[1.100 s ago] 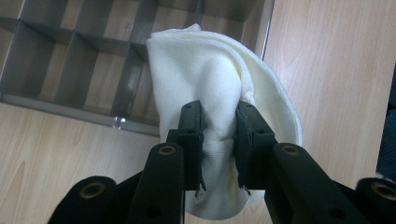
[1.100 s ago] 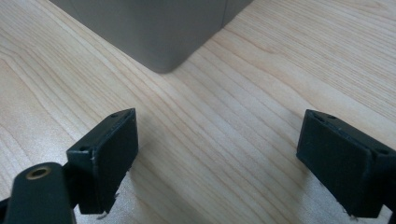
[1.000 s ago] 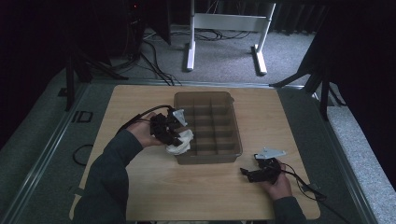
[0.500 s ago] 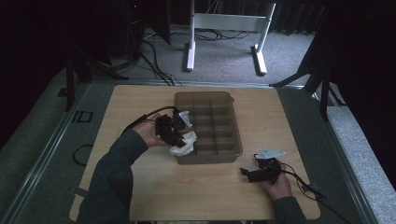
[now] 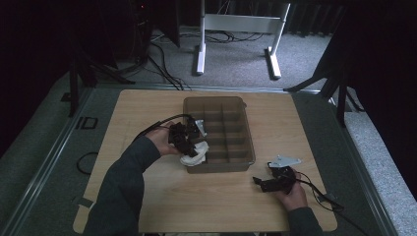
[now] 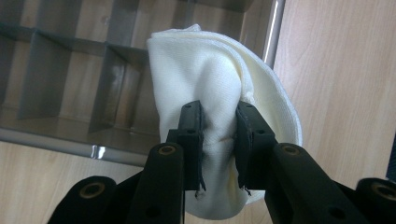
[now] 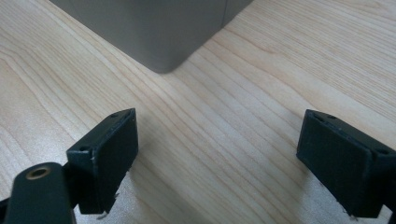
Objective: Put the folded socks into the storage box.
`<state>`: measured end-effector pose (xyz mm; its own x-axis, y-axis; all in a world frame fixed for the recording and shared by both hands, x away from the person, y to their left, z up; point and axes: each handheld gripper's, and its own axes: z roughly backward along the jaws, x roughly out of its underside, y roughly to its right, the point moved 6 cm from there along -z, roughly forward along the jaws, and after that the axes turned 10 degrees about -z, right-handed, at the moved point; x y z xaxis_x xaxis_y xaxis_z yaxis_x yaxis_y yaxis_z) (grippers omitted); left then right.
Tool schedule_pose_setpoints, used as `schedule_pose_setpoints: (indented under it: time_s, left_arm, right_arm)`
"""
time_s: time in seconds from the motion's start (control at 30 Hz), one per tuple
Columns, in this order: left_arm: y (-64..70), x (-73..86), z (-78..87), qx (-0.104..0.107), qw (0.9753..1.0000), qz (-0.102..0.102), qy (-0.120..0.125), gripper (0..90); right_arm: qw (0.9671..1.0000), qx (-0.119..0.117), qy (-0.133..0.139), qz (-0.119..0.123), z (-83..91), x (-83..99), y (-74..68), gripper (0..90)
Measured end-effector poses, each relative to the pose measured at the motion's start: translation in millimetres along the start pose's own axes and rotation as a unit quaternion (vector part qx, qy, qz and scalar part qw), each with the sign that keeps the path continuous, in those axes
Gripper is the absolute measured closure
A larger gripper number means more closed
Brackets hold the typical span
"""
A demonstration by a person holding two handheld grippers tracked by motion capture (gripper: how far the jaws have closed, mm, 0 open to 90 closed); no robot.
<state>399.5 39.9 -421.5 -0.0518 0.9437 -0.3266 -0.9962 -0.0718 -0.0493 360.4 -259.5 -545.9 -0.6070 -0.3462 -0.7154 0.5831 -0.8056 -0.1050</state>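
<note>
The left gripper point(image 6: 218, 140) is pinching a folded white cloth point(image 6: 219, 88) over the divided tray's point(image 5: 244, 129) near corner for placing, while the right gripper point(image 7: 217, 161) is resting wide open on the bench point(image 5: 147, 201).

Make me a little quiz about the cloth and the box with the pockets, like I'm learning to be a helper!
1. True or false: the left gripper is clamped on the white cloth.
2. What does the right gripper have between its jaws? A) a cloth B) nothing C) a cable
3. Fill the gap: the cloth hangs over the near left corner of the divided ____.

Key
1. True; its jaws pinch a fold of the cloth.
2. B; the jaws stand wide apart over the bare table.
3. Tray; the cloth sits at its rim, partly over a compartment.
</note>
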Motion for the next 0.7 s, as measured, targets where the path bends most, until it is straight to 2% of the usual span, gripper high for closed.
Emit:
schedule_pose_setpoints:
  time_s: [0.37, 0.57, 0.7]
  left_arm:
    - [-4.1, -1.7, -10.7, 0.022, 0.9996, -0.002, -0.019, 74.4]
    - [-5.9, -6.4, -13.9, 0.030, 0.9984, -0.016, -0.046, 74.2]
    - [-7.5, -8.4, -19.0, 0.034, 0.9979, -0.016, -0.053, 74.3]
  right_arm:
    - [1.0000, 0.000, 0.000, 0.000, 0.0, 0.0, 0.0, 12.2]
    - [1.0000, 0.000, 0.000, 0.000, 0.1, 0.0, 0.0, 12.2]
    - [1.0000, 0.000, 0.000, 0.001, 0.1, 0.1, 0.1, 12.2]
